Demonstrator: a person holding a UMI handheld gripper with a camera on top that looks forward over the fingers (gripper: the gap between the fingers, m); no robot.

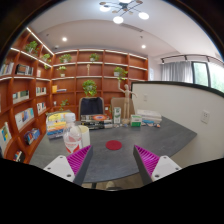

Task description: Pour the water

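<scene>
A clear plastic bottle (72, 137) with a pink-tinted lower part stands near the left end of the dark grey table (150, 138), just beyond my left finger. A red round coaster (114, 145) lies on the table ahead, between the lines of my fingers. My gripper (112, 160) is open and empty, its magenta pads (79, 159) wide apart, held above the table's near edge. Nothing is between the fingers.
Boxes and small items (58, 124) lie on the table's left part, more packages (146, 120) at its far side. A chair (92, 106) stands behind the table. Bookshelves (25, 95) line the left and back walls; a white counter (185, 105) stands at the right.
</scene>
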